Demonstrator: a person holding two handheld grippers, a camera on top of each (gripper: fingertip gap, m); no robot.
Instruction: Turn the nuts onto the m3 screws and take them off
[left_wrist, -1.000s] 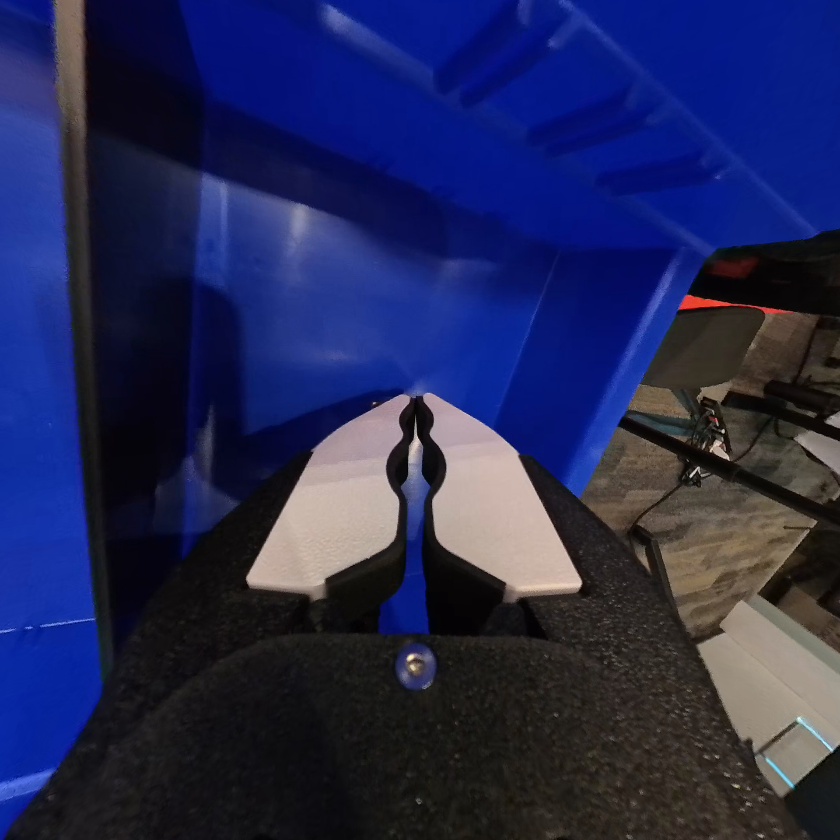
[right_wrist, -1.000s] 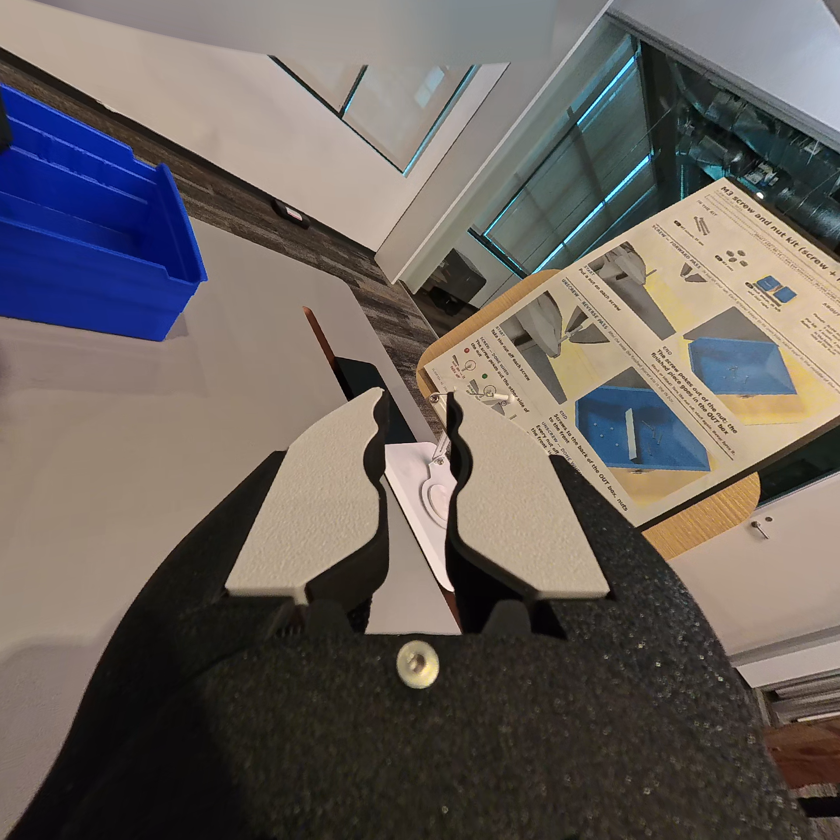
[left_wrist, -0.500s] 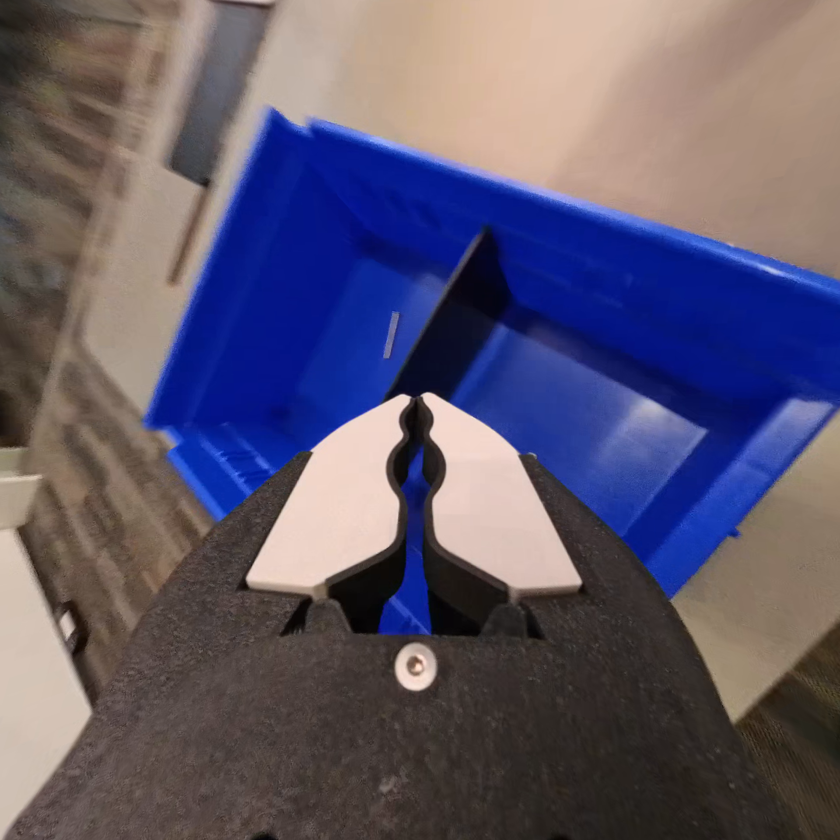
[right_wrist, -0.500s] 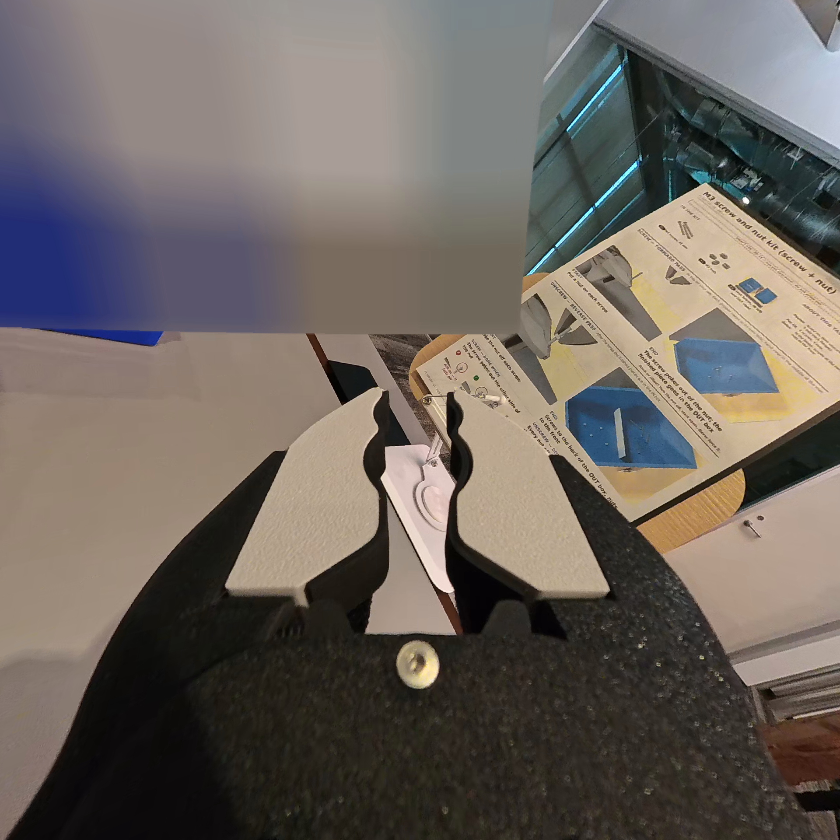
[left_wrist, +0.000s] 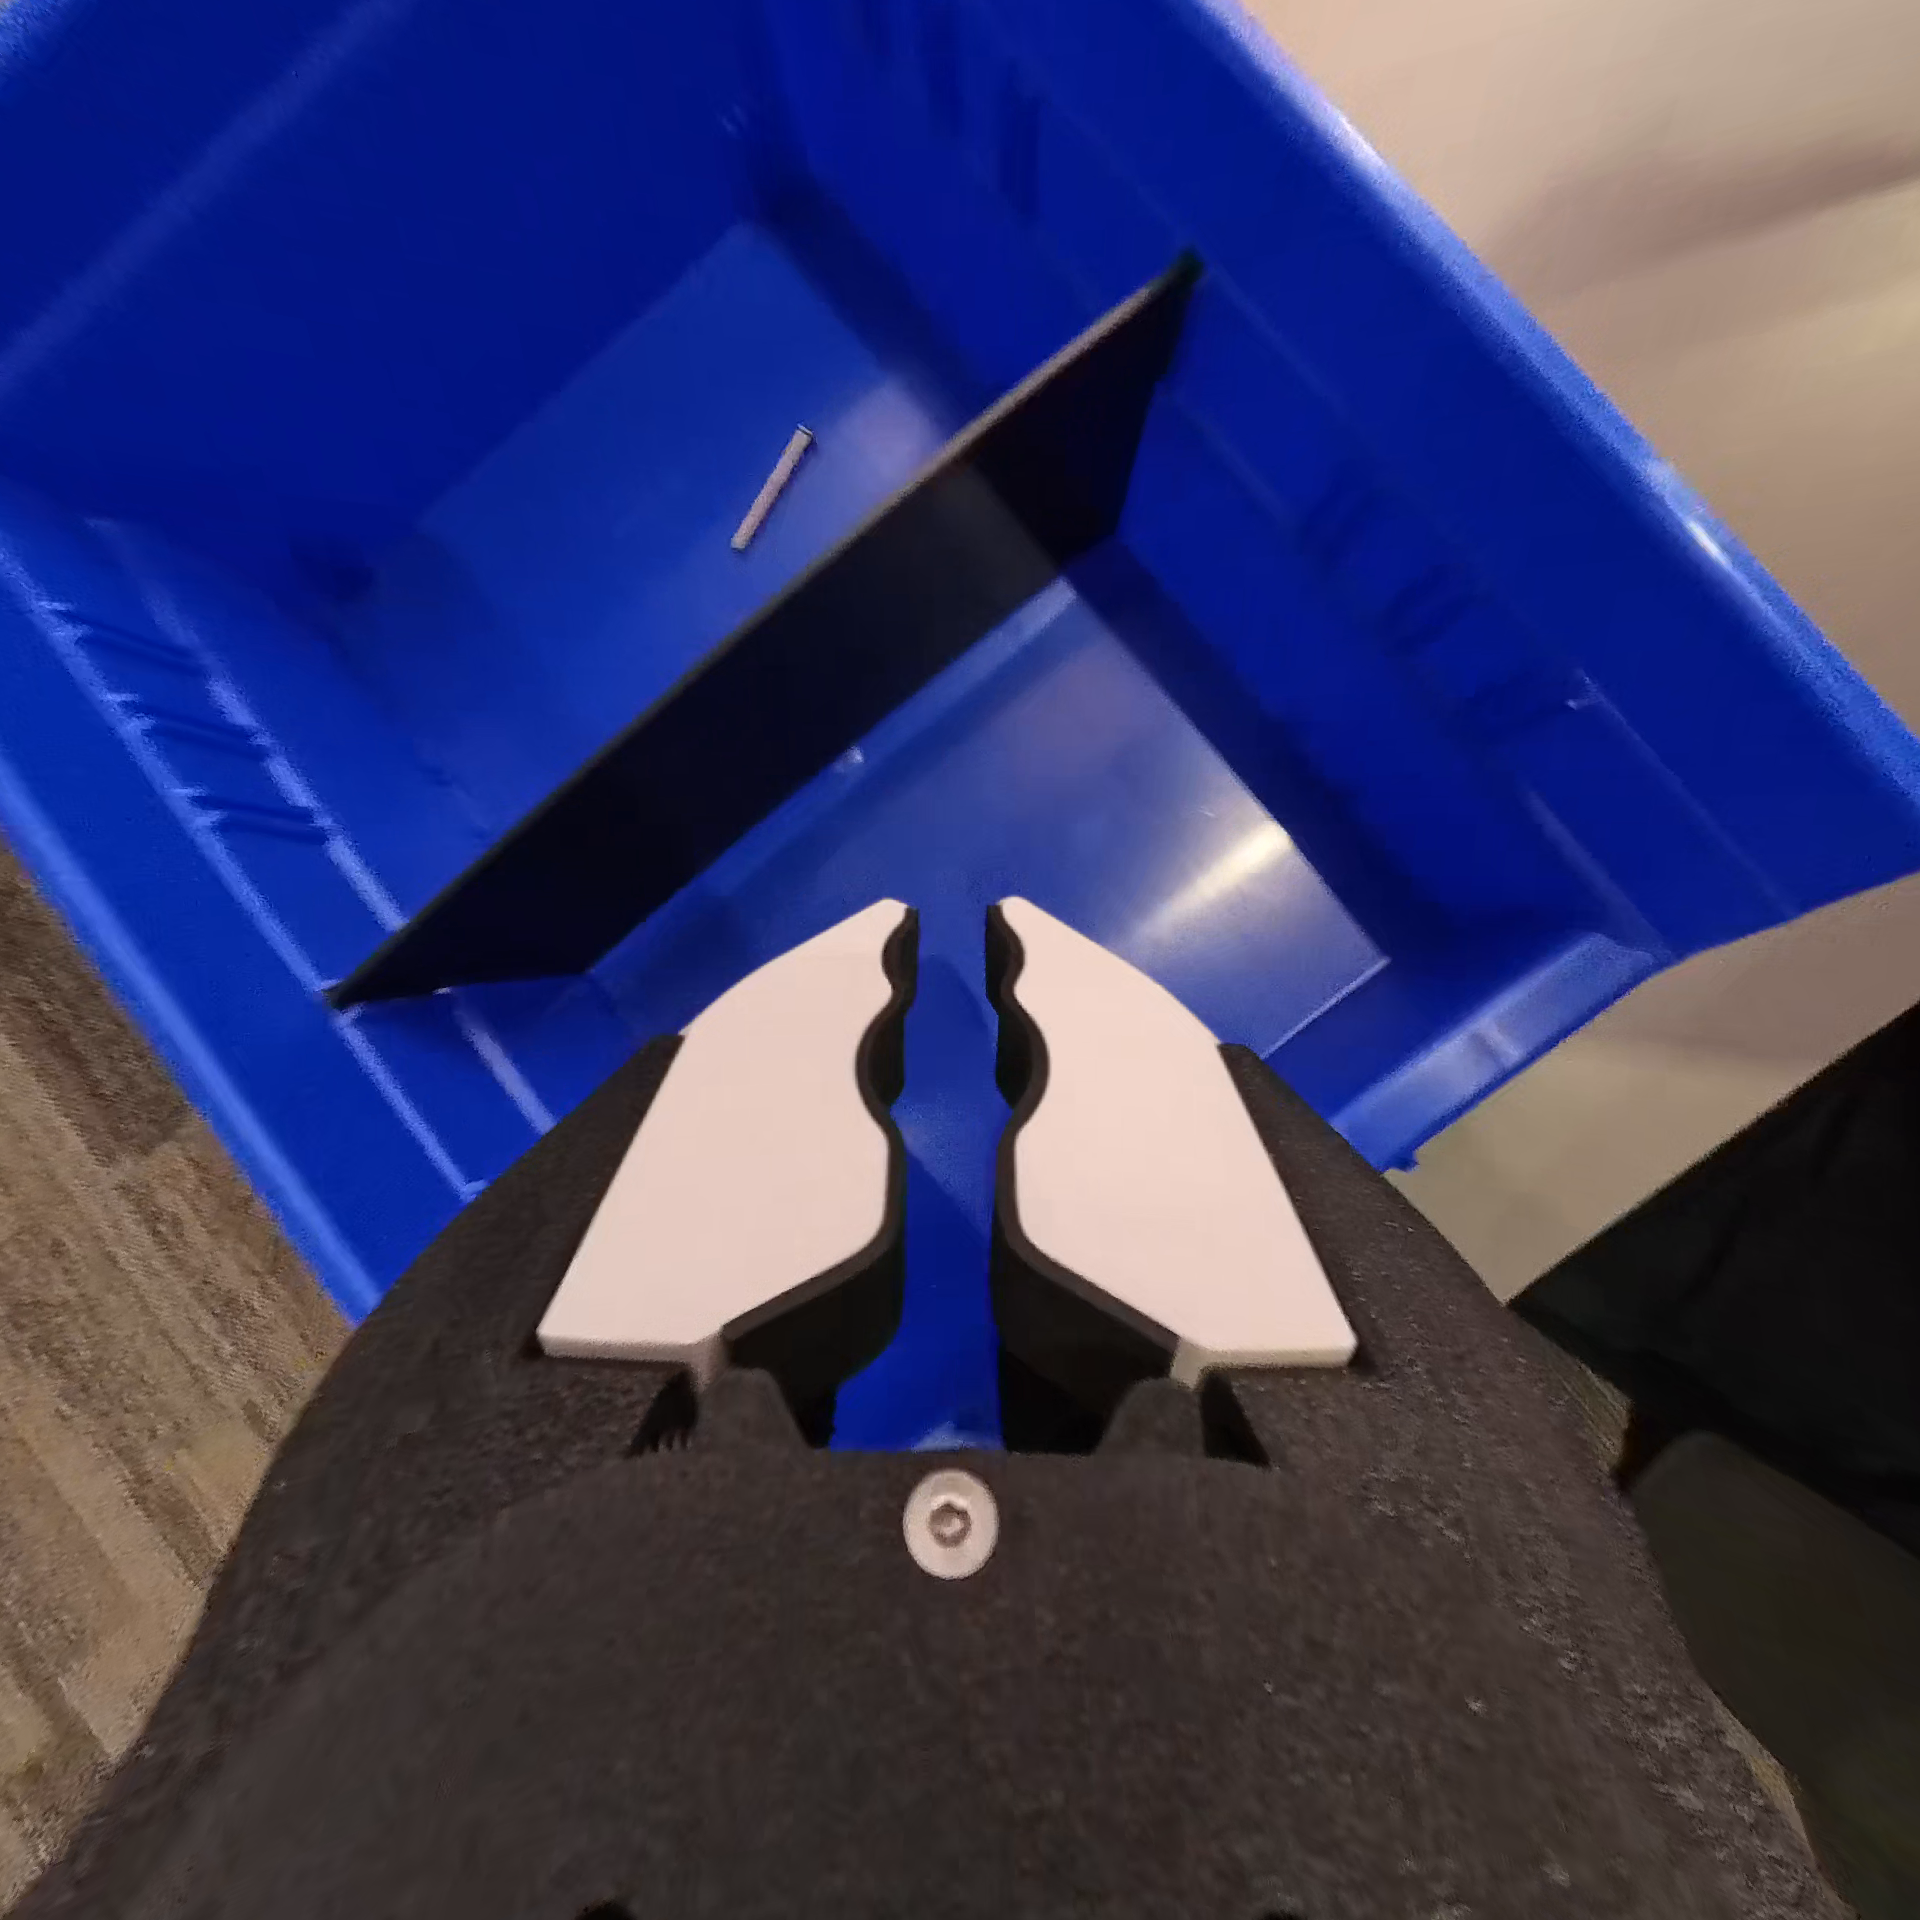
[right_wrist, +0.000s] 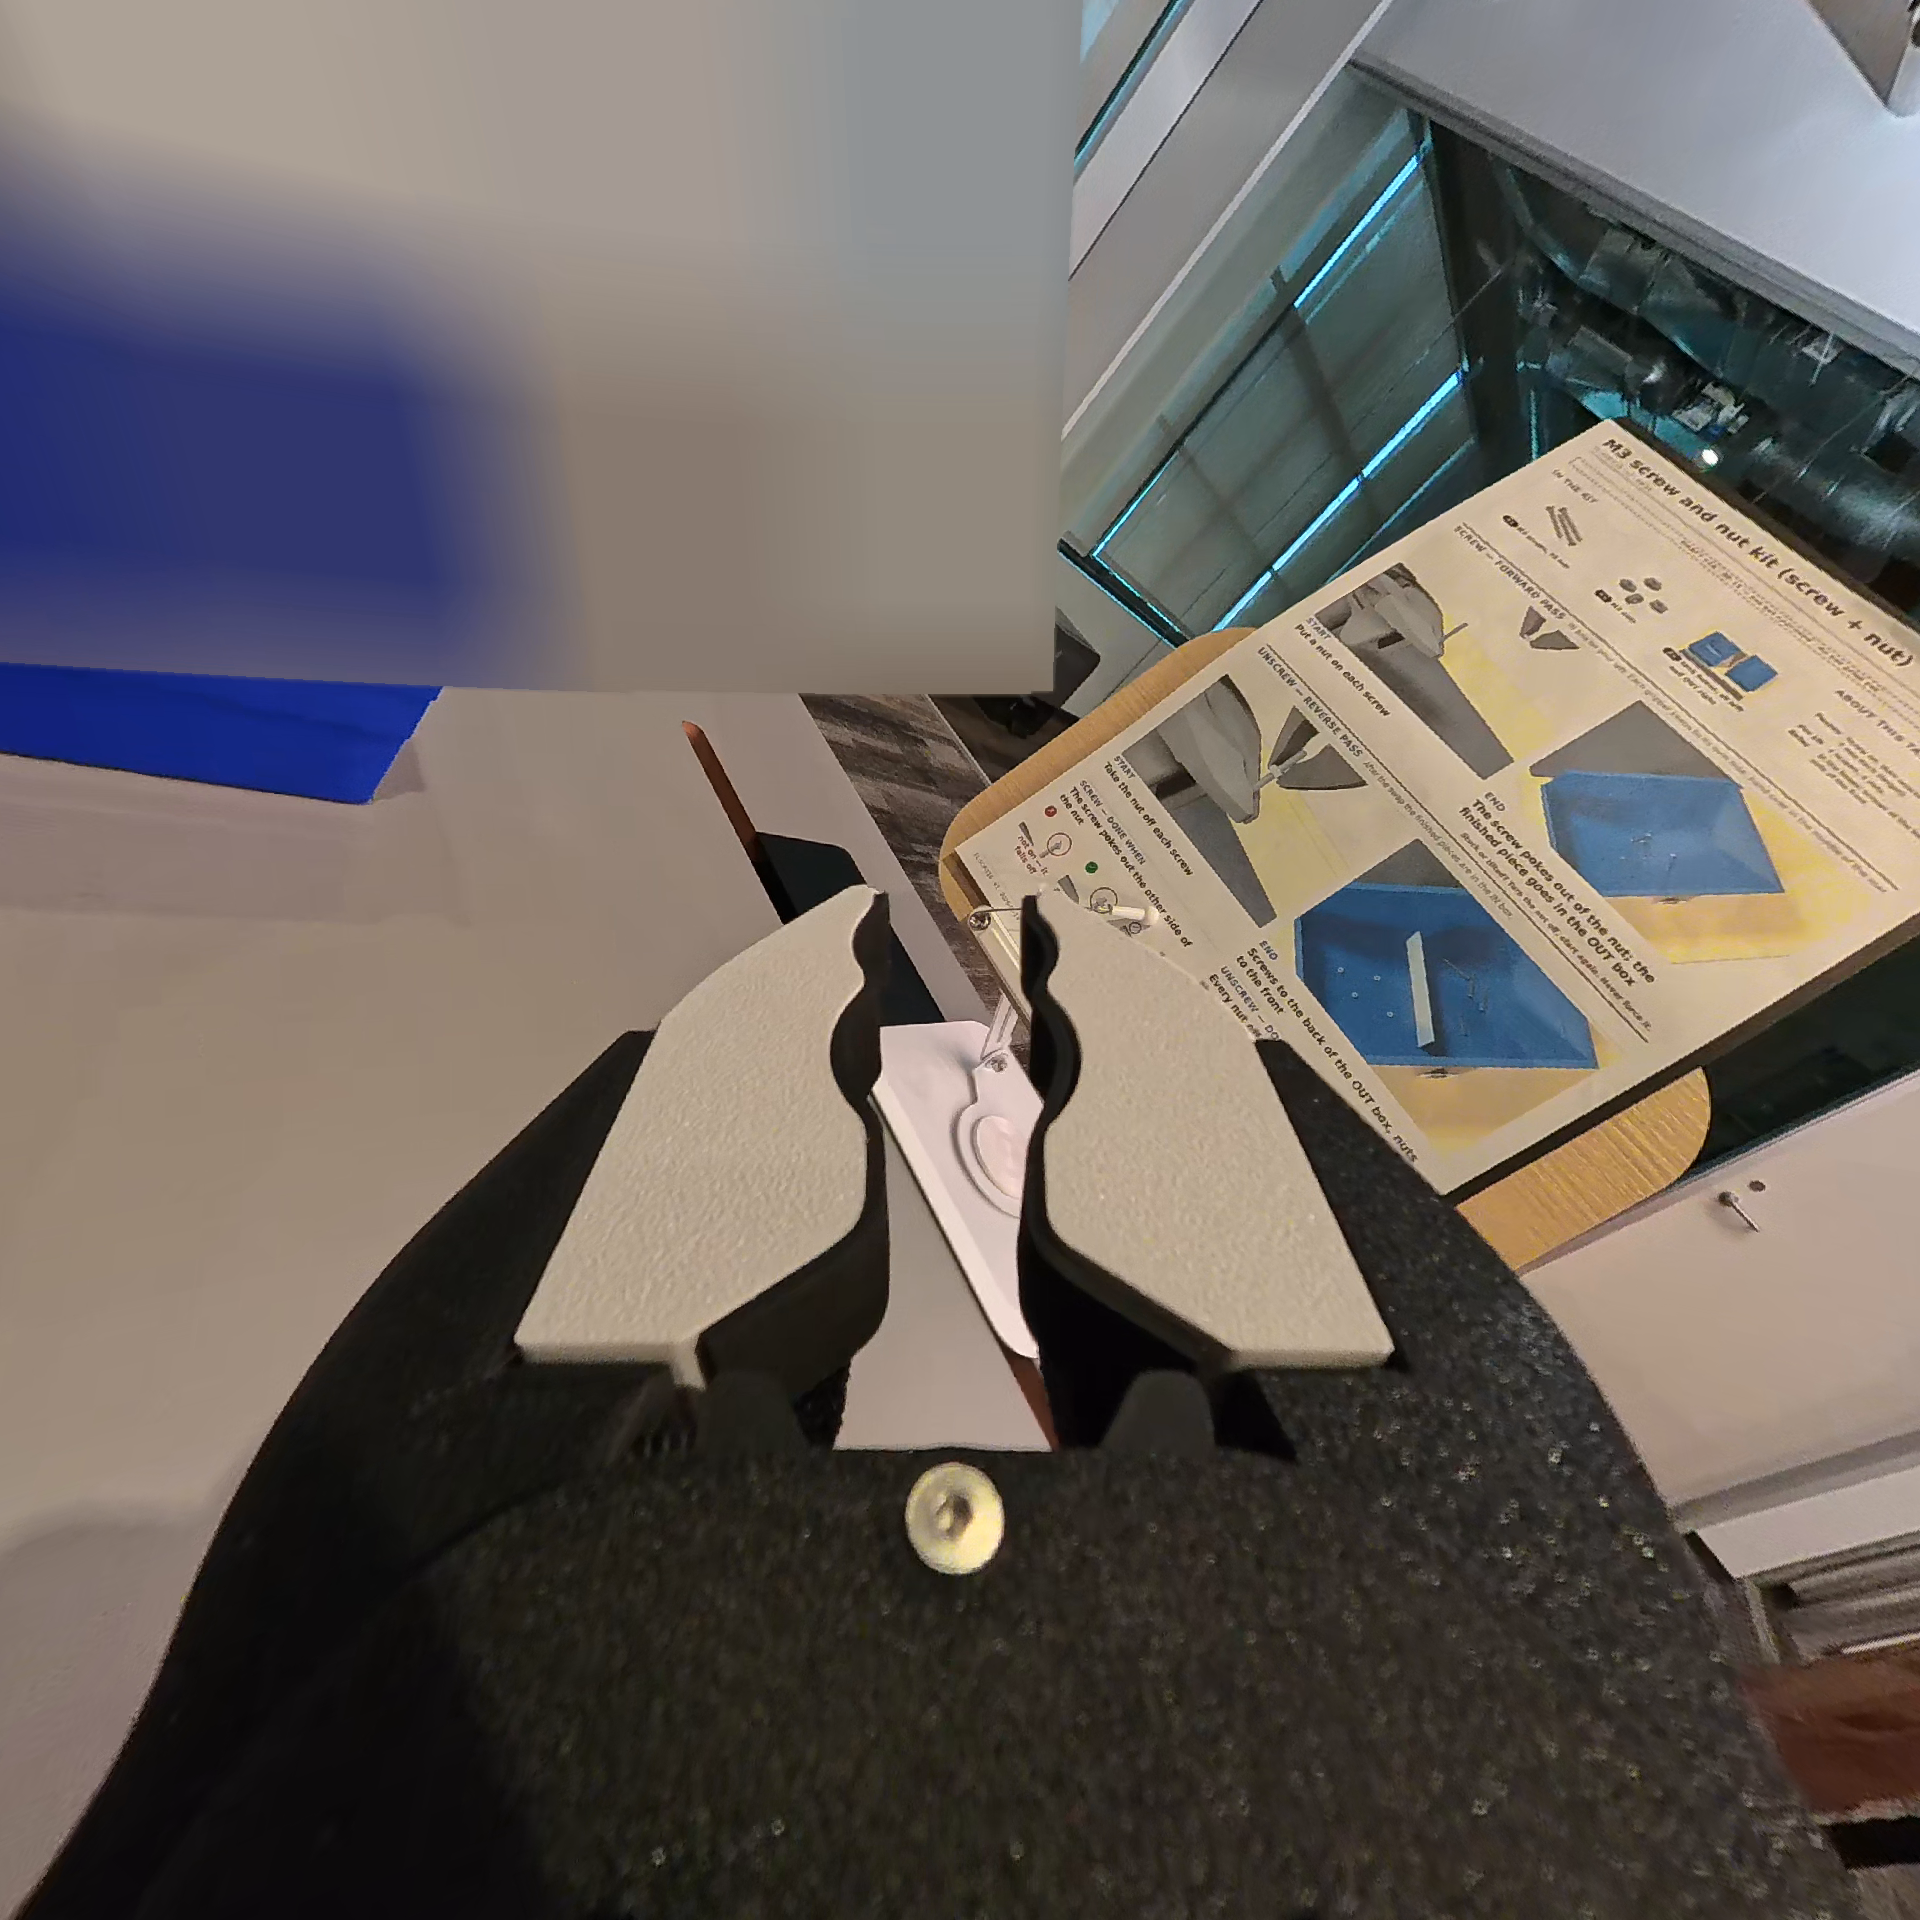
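- Blue plastic bin (left_wrist: 1507, 436), open-topped, on a pale grey table (left_wrist: 1662, 156); a black divider panel (left_wrist: 831, 665) splits it into a far-left and a near-right compartment.
- Thin silver M3 screw (left_wrist: 770, 488), bare shank, lies flat and alone on the floor of the far-left compartment, close to the divider. No nut can be made out in either compartment; the near-right one looks bare, though small parts could be lost to blur.
- Left gripper (left_wrist: 952, 912), white-faced fingers in a black body: jaws parted by a narrow gap, nothing between them. A second ago the tips were pressed together deep inside the bin; half a second ago they were still closed, above it. The gripper now sits above the bin's near rim.
- Reading of the change: likely a release or a reset. The screw rests in the bin, so this piece appears finished or awaiting pickup.
- Right gripper (right_wrist: 954, 909), same build: jaws moderately apart, holding nothing, unchanged over the last second; it hangs over the table's right edge, with a printed instruction sheet (right_wrist: 1455, 831) on a wooden board beyond.
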